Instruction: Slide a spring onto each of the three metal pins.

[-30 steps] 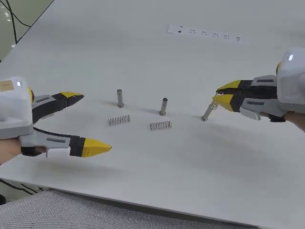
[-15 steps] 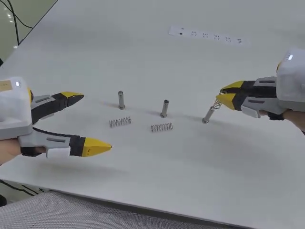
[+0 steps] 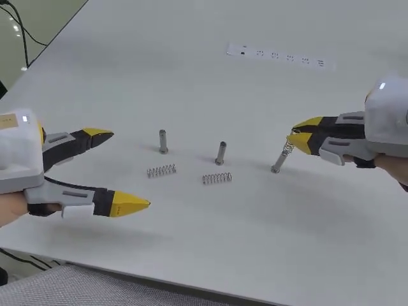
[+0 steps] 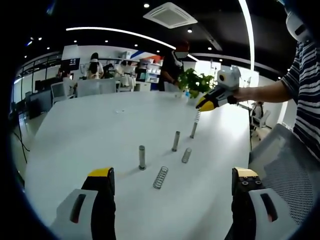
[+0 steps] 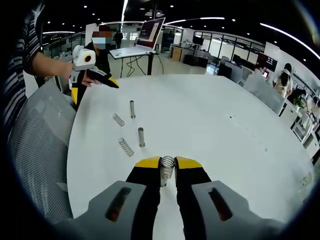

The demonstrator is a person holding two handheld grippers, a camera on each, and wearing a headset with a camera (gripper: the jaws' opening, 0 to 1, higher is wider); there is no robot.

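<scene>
Risk: if right gripper (image 3: 294, 135), clamped on spring (image 3: 288, 148), pushes off-axis, leaning pin (image 3: 278, 162) topples and spring pops free. Left gripper (image 3: 124, 169) jaws apart, idle.

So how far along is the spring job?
Nothing finished. The right gripper holds a coiled steel spring at the top of the tilted right-hand metal pin. Two loose springs lie beside the bare left pin and bare middle pin; left gripper open.
</scene>
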